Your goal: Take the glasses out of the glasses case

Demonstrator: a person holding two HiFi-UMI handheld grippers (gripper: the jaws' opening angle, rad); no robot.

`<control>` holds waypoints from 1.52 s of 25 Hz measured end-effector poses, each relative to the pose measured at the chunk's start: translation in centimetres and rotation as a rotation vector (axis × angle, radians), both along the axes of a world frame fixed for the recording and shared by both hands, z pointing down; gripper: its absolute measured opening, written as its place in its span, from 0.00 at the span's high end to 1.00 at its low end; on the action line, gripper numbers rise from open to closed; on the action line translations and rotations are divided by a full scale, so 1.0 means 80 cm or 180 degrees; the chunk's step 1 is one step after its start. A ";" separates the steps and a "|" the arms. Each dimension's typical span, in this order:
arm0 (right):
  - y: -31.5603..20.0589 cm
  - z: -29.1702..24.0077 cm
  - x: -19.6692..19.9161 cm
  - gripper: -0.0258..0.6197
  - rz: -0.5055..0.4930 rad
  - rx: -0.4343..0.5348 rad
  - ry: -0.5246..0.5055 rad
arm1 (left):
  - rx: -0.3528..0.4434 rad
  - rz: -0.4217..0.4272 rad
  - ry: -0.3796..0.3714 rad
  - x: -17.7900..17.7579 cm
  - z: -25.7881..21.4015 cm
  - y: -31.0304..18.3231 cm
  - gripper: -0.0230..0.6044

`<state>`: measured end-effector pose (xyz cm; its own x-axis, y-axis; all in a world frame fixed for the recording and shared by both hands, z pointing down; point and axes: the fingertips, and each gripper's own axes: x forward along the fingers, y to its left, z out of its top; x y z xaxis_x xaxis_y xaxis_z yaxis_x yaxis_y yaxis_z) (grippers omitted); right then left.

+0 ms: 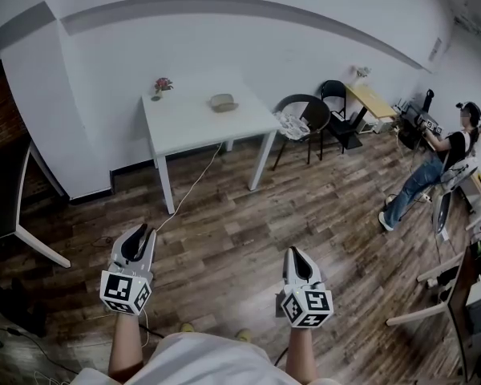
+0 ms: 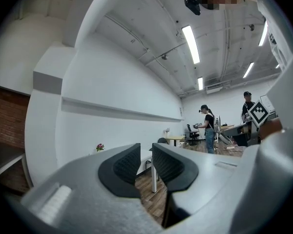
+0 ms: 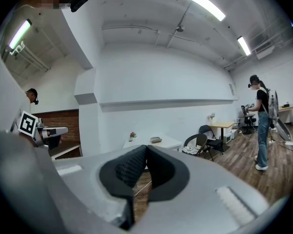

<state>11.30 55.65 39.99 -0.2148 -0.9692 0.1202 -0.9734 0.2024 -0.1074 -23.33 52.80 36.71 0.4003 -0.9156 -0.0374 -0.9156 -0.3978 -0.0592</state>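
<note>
- Pale shirt of the person and two bare forearms fill the lower edge of the head view, nearest the camera.
- Left hand-held grey gripper: black ribbed pads parted by a narrow gap, nothing between them.
- Right hand-held grey gripper: pads pressed together at the tips, gripping nothing.
- Print: each gripper carries a cube with square black-and-white markers, left cube and right cube. These show patterns only, not letters.
- Both grippers hang above the brown wood-plank floor, well short of the square white four-legged table.
- Open room: a bare stretch of planks lies between the grippers and the table's near edge. The table's far edge stands close to the white wall.
- A thin white cable runs from under the table across the floor towards the left gripper.
- Small grey oval glasses case: rests on the far right part of the tabletop, well apart from both grippers, ahead of them and between their lines. Whether it is open or closed cannot be told.
- A small vase of pink flowers stands at the far left corner, apart from the case.
- Round black chair stands just right of the table.
- A seated person is at the far right.
</note>
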 end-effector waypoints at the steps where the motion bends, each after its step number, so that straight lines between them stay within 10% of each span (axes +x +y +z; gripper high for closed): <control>1: -0.001 0.000 -0.002 0.96 -0.0004 -0.0004 0.0001 | -0.0004 -0.0001 0.0007 -0.001 0.000 0.000 0.83; 21: -0.017 0.024 -0.121 0.96 -0.0118 -0.0067 0.0013 | -0.0031 0.0138 0.0128 -0.080 0.024 -0.014 0.83; 38: -0.163 0.047 -0.092 0.96 -0.0113 -0.0169 -0.0069 | -0.0133 0.0225 0.0055 -0.040 0.042 -0.157 0.83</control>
